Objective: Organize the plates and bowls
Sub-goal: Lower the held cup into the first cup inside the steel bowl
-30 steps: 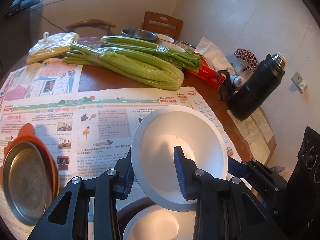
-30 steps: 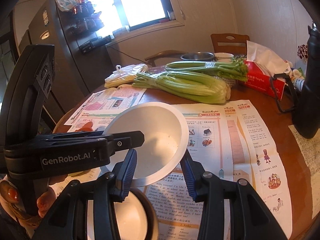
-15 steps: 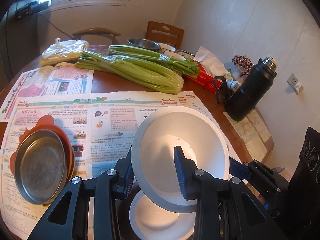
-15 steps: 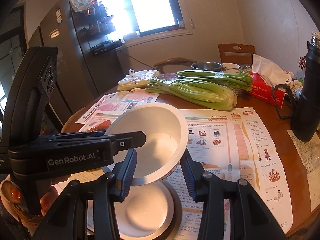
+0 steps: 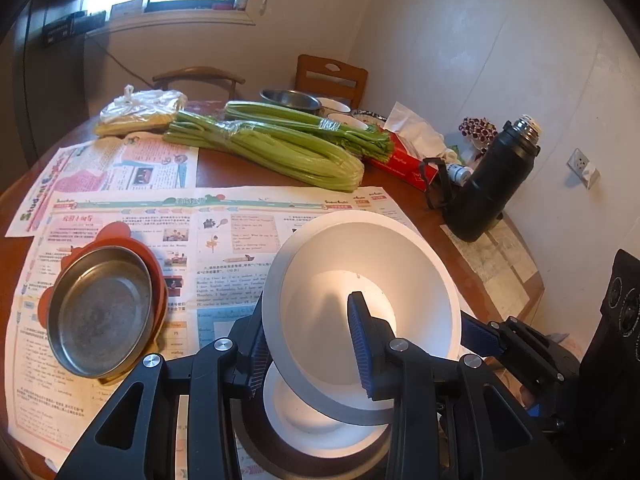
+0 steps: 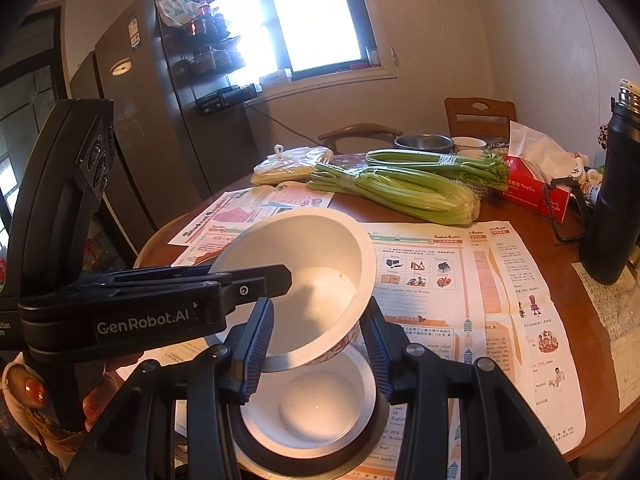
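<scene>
White bowl tilted, left jaws clamping rim (over lower bowl).

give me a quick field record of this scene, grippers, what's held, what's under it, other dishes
left gripper: shut on the white bowl's rim, one finger inside, one outside
right gripper: open, fingers either side of the white bowl; contact unclear
white bowl: lifted, tilted, above the lower white bowl
lower white bowl: sits in a dark plate
metal plate: on an orange plate, left of the bowls
surface: newspaper on wooden table
clutter: celery, black thermos, tissue box
</scene>
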A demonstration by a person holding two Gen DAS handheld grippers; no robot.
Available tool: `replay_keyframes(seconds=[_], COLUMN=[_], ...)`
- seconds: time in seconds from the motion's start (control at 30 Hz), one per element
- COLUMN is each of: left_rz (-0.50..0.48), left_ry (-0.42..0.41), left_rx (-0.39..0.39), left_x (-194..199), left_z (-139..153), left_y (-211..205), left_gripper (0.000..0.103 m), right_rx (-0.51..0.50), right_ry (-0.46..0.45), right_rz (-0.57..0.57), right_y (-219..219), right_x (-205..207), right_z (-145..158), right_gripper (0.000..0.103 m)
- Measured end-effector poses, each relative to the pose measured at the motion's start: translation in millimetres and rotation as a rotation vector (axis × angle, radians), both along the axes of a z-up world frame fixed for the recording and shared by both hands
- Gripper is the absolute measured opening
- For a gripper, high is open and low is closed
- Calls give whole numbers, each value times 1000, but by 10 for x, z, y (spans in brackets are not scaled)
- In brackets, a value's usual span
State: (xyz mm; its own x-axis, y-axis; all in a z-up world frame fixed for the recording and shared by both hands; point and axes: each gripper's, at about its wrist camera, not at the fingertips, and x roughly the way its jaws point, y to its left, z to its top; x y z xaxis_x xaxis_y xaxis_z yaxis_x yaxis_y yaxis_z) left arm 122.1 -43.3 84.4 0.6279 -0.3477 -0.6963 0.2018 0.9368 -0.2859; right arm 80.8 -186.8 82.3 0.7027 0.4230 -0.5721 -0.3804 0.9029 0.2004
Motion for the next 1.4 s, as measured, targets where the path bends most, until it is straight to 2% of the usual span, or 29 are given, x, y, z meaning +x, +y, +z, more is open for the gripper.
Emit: replay_keyframes(seconds=[0.67, 1.4], left_rz=[3, 11], left_ry=[-20, 71], left_rx=[7, 35], left_x=[-302, -310], left_z=[100, -331], left_y=[-53, -138], left_gripper=[36, 37], right_rx=[7, -3], right_ry=[-40, 41], right_rz=[17, 32], right_y=[-49, -106], right_x=[-304, -315], right_z=[115, -248], right_gripper=[45, 45])
